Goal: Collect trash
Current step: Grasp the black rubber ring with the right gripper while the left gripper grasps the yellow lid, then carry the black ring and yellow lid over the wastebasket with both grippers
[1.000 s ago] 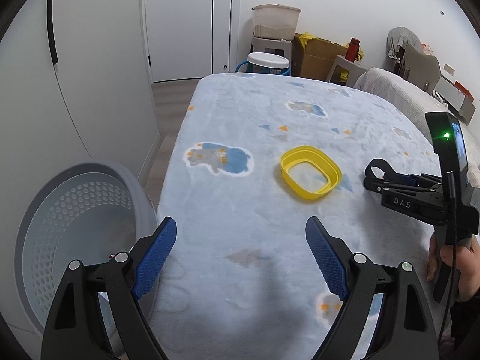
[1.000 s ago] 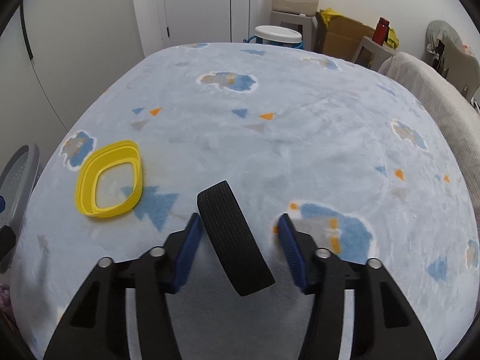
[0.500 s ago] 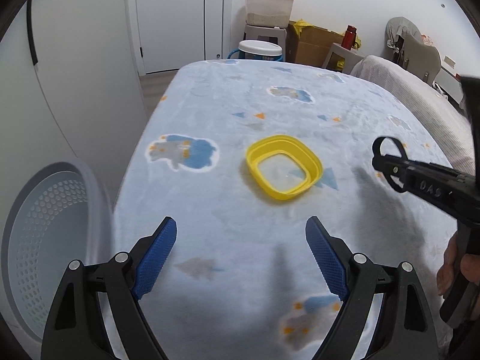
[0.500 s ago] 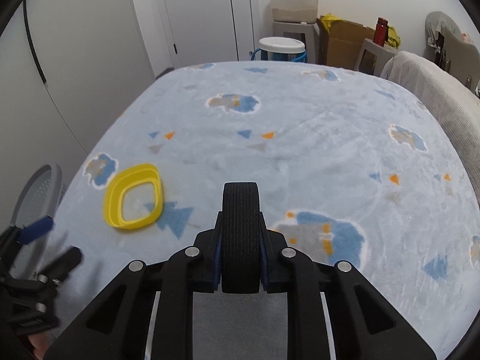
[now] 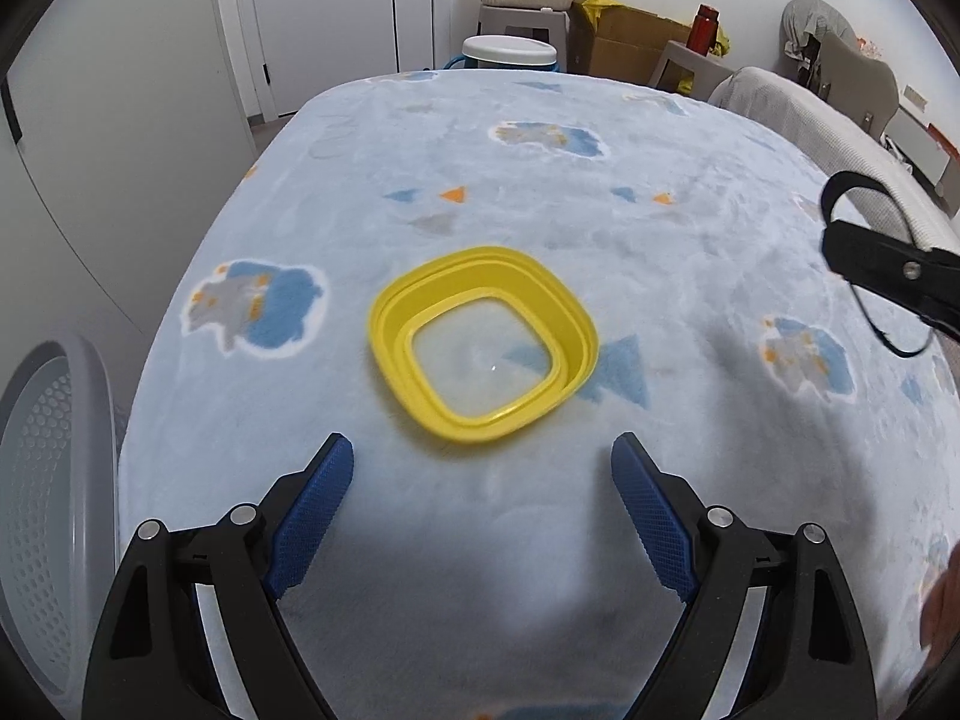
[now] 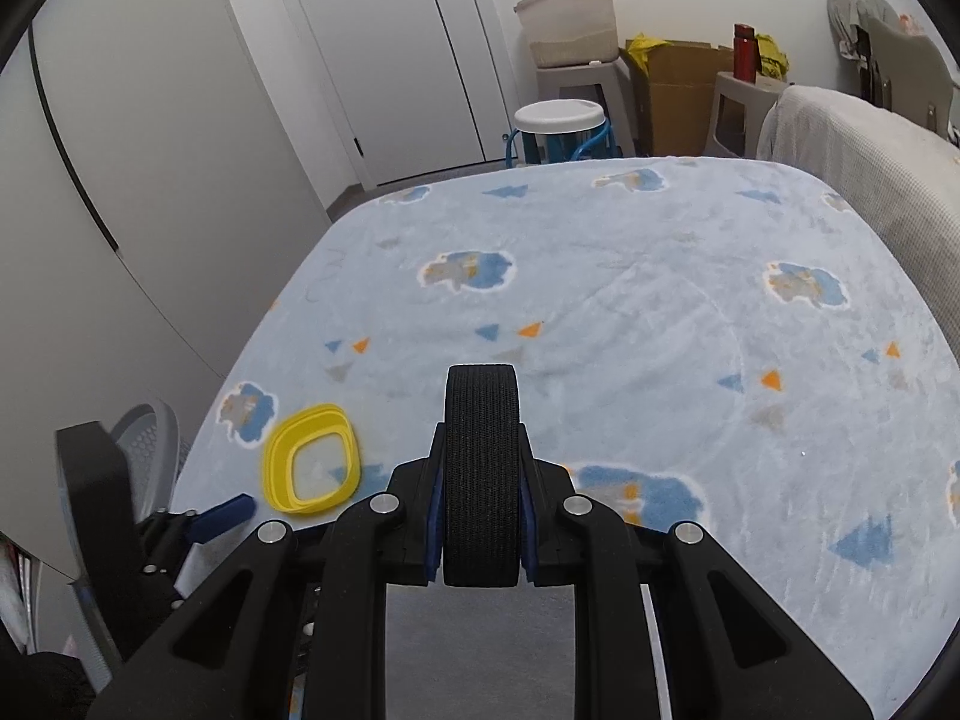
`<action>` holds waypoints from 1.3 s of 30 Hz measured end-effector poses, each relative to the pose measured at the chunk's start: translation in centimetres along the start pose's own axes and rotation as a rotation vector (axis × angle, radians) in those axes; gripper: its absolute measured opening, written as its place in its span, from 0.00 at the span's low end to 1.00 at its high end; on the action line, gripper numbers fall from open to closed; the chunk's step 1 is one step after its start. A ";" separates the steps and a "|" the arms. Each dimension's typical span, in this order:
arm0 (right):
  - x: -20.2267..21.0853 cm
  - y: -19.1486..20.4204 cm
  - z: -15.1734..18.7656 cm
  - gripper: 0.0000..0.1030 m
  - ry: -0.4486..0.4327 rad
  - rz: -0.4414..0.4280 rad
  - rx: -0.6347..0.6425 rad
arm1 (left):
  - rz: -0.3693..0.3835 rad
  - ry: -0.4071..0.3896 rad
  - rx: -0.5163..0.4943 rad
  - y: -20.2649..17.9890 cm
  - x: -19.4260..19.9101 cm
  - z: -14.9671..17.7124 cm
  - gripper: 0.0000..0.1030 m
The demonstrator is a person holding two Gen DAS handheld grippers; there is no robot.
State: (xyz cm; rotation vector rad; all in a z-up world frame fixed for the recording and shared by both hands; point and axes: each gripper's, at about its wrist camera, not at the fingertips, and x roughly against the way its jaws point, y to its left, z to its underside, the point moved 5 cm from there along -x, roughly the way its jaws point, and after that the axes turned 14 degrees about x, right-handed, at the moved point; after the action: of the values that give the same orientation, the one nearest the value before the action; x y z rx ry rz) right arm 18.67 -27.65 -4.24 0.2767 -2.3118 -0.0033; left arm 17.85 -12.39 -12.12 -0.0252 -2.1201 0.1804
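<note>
Left hand-held gripper (image 5: 482,471) spread wide; right hand-held gripper (image 6: 480,483) clamped

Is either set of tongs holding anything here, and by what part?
The right tongs clamp a small black tyre by its two sidewalls. The left tongs are open, holding nothing.

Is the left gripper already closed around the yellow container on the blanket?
No, the left gripper is open, and the yellow container lies untouched ahead of its fingertips.

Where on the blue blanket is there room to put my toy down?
Most of the blanket is bare: the whole far half toward the white stool, and the right side along the grey sofa. It is crowded only near the left edge, around the yellow ring, by the mesh basket.
</note>
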 end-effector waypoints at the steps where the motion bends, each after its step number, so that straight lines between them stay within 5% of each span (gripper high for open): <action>1: 0.1 -0.1 0.0 0.19 -0.002 -0.004 -0.003 | -0.011 -0.005 -0.001 -0.2 -0.3 -0.2 0.82; 11: 0.8 -0.5 -0.6 0.19 -0.027 -0.017 -0.021 | -0.041 -0.022 0.049 -1.2 -2.1 -2.8 0.81; 18: 0.8 -0.4 -0.6 0.19 -0.024 -0.018 -0.015 | 0.005 -0.044 0.027 -1.3 -1.0 -2.4 0.70; 30: 1.7 3.7 -1.6 0.19 -0.045 -0.039 0.068 | 0.064 -0.236 0.053 4.3 9.4 -2.7 0.70; 39: 2.6 11.8 -2.4 0.19 -0.085 -0.109 0.153 | 0.001 -0.326 0.065 12.0 15.1 -1.8 0.70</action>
State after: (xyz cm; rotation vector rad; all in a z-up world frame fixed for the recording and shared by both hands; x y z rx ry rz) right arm 16.29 -16.45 0.34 0.4888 -2.3826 0.1089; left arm 10.77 1.03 -0.13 0.0440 -2.4374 0.2691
